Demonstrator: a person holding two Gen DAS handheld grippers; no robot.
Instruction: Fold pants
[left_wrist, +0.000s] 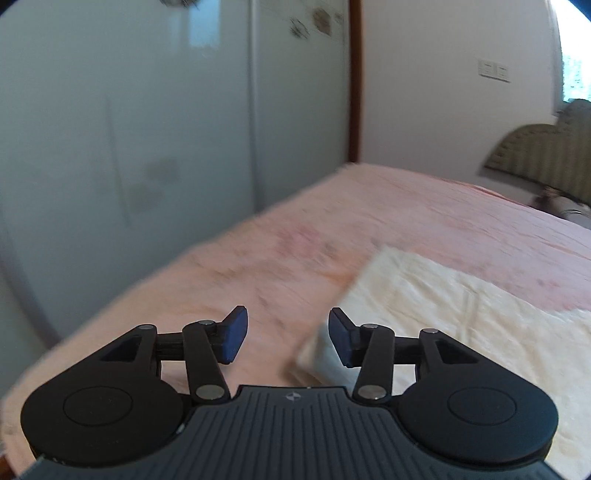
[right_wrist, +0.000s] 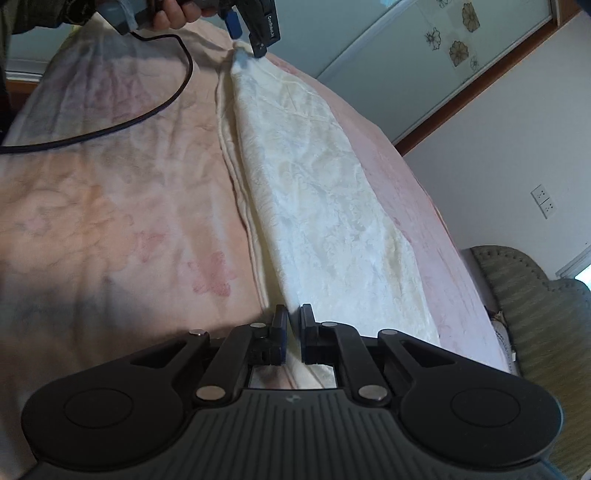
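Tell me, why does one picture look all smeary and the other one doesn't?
Left wrist view: the pink bedspread and cream pants are streaked with motion blur, while the left gripper stays sharp. Right wrist view: the pants look crisp, and the fisheye lens bends the bed's edges.

The pants (left_wrist: 461, 314) run off the frame's right edge, blurred.

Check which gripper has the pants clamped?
The right gripper: jaws pinched on the cream pants. The left gripper is open, nothing between its pads.
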